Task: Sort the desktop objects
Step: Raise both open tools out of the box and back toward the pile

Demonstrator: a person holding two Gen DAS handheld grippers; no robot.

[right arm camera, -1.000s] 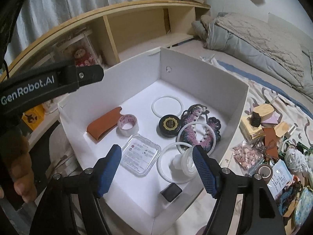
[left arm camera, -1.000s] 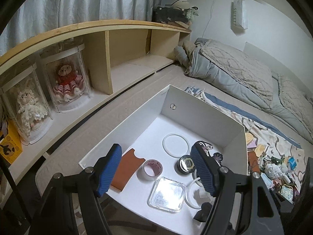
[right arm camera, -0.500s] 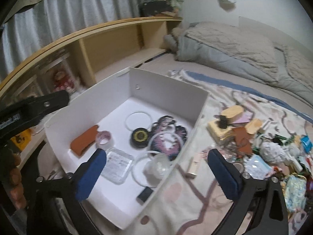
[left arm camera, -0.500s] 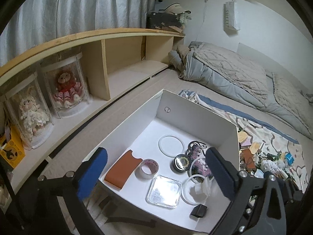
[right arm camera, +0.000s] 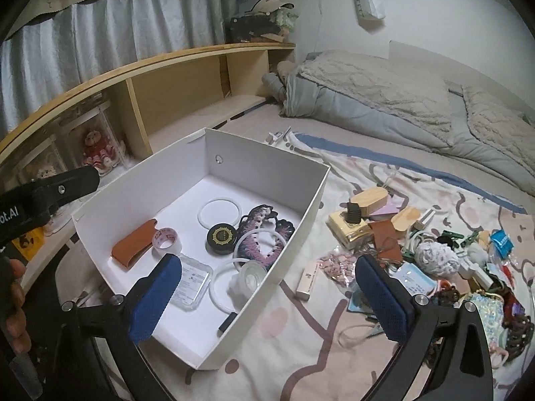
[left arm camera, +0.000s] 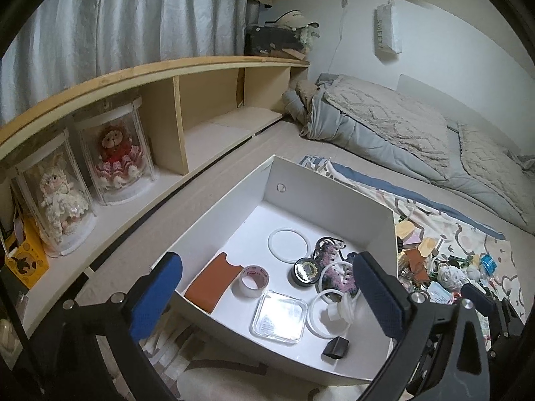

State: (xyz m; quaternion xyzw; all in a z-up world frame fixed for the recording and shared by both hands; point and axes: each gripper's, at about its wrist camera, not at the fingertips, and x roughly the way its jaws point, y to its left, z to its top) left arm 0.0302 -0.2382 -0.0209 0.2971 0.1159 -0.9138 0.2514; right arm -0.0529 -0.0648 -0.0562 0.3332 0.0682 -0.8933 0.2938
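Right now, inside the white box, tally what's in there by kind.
White rings: 3
Tape roll: 1
Brown leather sleeve: 1
Round black tin: 1
Clear square case: 1
Crochet piece: 1
Small black block: 1
Clear plastic cap: 1
Total: 10

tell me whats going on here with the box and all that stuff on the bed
A person is sorting small items into a white box on the bed. Both the left tool and the right tool are open and empty. The box already holds a tape roll, a brown sleeve and a black round tin; the clutter pile waits beside it.
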